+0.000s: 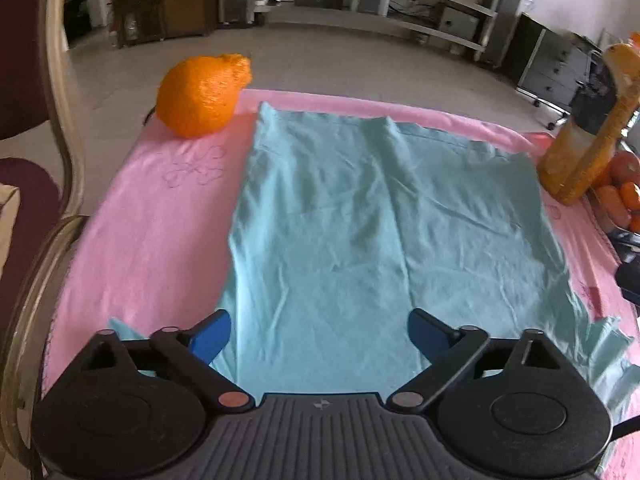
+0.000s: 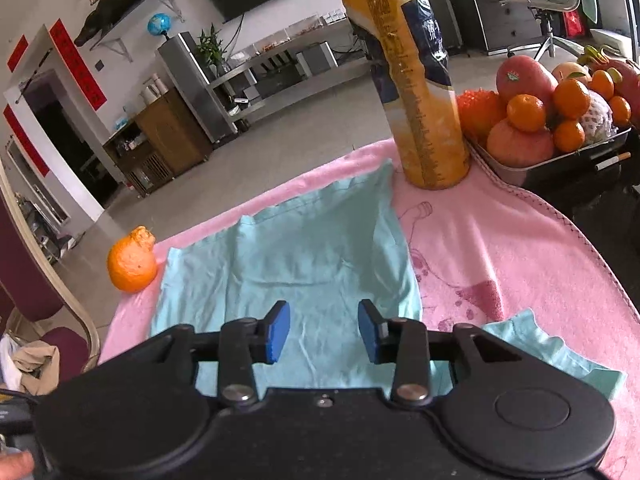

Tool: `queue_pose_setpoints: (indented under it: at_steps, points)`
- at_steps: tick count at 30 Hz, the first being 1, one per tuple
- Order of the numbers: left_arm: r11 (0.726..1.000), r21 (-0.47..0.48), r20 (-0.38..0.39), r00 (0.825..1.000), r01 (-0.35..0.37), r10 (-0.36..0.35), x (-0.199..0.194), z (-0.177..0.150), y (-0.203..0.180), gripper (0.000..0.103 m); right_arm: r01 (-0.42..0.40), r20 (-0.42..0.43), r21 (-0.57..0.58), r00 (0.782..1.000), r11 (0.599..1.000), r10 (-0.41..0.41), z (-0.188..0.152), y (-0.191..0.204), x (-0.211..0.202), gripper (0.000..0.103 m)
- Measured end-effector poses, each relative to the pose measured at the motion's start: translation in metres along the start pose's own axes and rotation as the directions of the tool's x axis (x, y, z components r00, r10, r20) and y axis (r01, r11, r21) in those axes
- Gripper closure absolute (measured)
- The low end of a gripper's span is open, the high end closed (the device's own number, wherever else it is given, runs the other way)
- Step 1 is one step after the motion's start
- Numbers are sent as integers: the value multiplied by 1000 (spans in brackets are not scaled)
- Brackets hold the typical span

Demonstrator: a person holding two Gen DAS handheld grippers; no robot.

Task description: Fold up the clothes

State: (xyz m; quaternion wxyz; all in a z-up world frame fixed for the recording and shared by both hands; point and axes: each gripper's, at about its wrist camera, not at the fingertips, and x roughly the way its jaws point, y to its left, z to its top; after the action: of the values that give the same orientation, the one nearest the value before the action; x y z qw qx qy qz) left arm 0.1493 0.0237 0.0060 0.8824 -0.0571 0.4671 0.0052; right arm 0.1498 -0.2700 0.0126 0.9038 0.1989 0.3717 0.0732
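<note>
Garment: a light teal garment point(image 1: 340, 220) lay spread nearly flat on a pink towel point(image 1: 160, 208), its long axis running away from both cameras; shallow wrinkles crossed it, and in the left wrist view 1 long crease ran down its middle.
Garment edges: in the right wrist view the teal cloth point(image 2: 288, 264) reached almost to the towel's far edge, and a separate teal flap point(image 2: 560, 356) stuck out on the near right, lying on the pink towel point(image 2: 520, 248).
Left gripper: the left gripper point(image 1: 319, 334) hovered low over the near end of the garment with its 2 blue pads point(image 1: 212, 336) spread wide, nothing between them.
Right gripper: the right gripper point(image 2: 323, 332) was also over the near part of the garment, its blue pads point(image 2: 278, 332) held moderately apart and empty; whether they touched the cloth could not be told.
Orange fruit: 1 bumpy orange fruit point(image 1: 202, 94) sat at the far left corner of the towel, just beside the garment's far left corner.
Bottle: a tall orange juice bottle point(image 2: 416, 80) stood upright on the towel's far right, near the garment's far right corner.
Fruit tray: a metal tray point(image 2: 516, 164) piled with oranges and apples sat just to the right of the bottle.
Chair: a curved chair frame point(image 1: 60, 100) stood along the left of the towel.
</note>
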Motion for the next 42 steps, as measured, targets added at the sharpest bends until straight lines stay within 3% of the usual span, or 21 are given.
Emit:
queue_pose_setpoints:
  at_steps: [4, 5, 6, 10, 13, 15, 19, 24, 25, 26, 27, 29, 32, 38, 42]
  points:
    - [1000, 16, -21, 1000, 13, -13, 4, -5, 6, 50, -6, 5, 4, 1000, 1000, 6, 0, -4, -2, 65]
    - [1000, 22, -16, 1000, -2, 2, 3, -5, 8, 69, -3, 9, 4, 1000, 1000, 3, 1, -7, -3, 64]
    - [1000, 25, -14, 1000, -16, 16, 2, -6, 12, 81, 1, 13, 4, 1000, 1000, -1, 2, -9, -4, 62]
    - [1000, 14, 2, 1000, -9, 9, 0, -7, 26, 95, 33, 11, 27, 999, 999, -33, 8, -28, -5, 56]
    - [1000, 24, -9, 1000, 19, -19, 5, -9, 28, 94, 75, -58, 45, 996, 996, -72, 9, -45, 9, 59]
    - [999, 40, -19, 1000, 17, -16, 11, -11, 28, 94, 96, -128, 40, 988, 995, -90, 7, -55, 23, 70]
    - [997, 72, -64, 997, -29, 34, 33, -16, 28, 94, 135, -224, -7, 966, 991, -133, 1, -68, 47, 71]
    - [998, 22, -63, 996, -55, 57, 37, -15, 40, 94, 137, -227, -142, 959, 980, -167, -7, -59, 63, 73]
    - [998, 21, -61, 996, -62, 63, 37, -16, 41, 93, 140, -224, -174, 958, 975, -177, -9, -56, 64, 77]
    - [998, 17, -60, 996, -67, 67, 37, -16, 41, 93, 142, -221, -205, 957, 968, -187, -11, -52, 65, 90]
    - [997, 6, -62, 996, -70, 71, 36, -16, 42, 93, 145, -217, -237, 956, 961, -197, -13, -48, 66, 96]
    - [997, -12, -63, 995, -81, 81, 36, -16, 43, 93, 156, -206, -295, 953, 943, -222, -16, -42, 67, 97]
    - [996, -12, -57, 994, -92, 91, 35, -18, 43, 93, 308, -138, -319, 921, 896, -365, -17, -41, 65, 98]
    - [995, -44, -54, 995, -85, 83, 34, -17, 48, 91, 308, -166, -255, 920, 917, -355, -16, -47, 63, 95]
    - [994, -45, -1, 995, -101, 101, 22, -4, 48, 90, 282, -164, -158, 938, 946, -307, -6, -48, 49, 81]
